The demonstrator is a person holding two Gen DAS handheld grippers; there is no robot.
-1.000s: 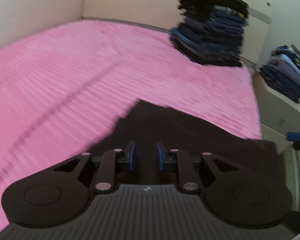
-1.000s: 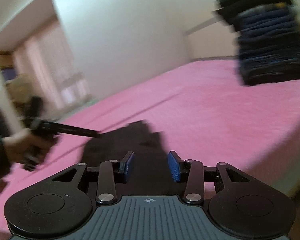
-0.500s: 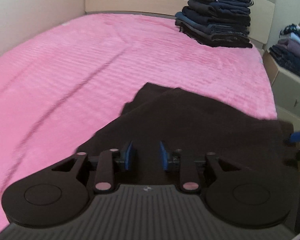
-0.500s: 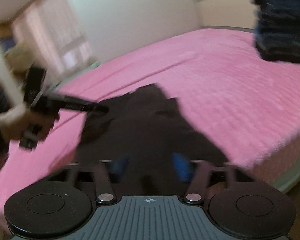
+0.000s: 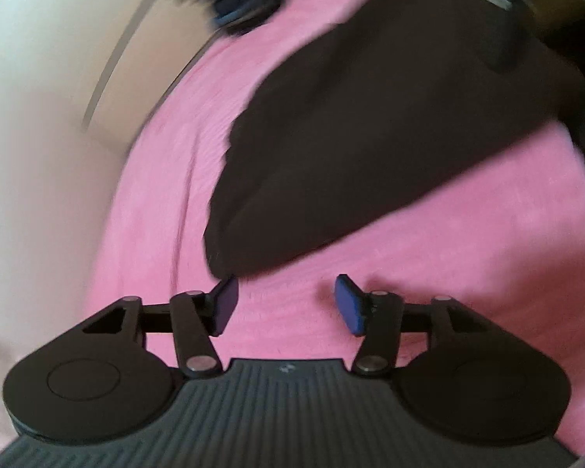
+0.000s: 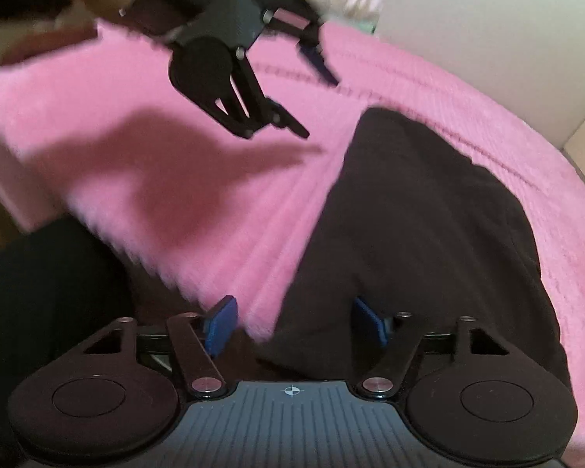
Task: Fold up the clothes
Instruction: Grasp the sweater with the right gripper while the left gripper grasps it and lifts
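Observation:
A dark brown garment (image 5: 390,124) lies flat on the pink bed cover (image 5: 468,273). My left gripper (image 5: 288,304) hovers low over bare cover just off the garment's near corner. Its jaws are opening and nothing is between them. In the right wrist view the same garment (image 6: 429,234) spreads to the right. My right gripper (image 6: 296,325) is at its near corner, by the bed's edge. Its jaws are closing with the cloth's edge between them, and the pads stand clear of it. The left gripper (image 6: 316,103) shows there too, open above the cover.
A blurred stack of folded dark clothes (image 5: 234,0) stands at the far end of the bed, by the pale headboard (image 5: 58,117). The bed's edge (image 6: 97,226) drops off at the lower left of the right wrist view, beside the person's dark clothing (image 6: 39,292).
Both grippers have rolled and dropped toward the cover. The left has slid off the garment to its corner and spread its jaws. The right has come to the near corner.

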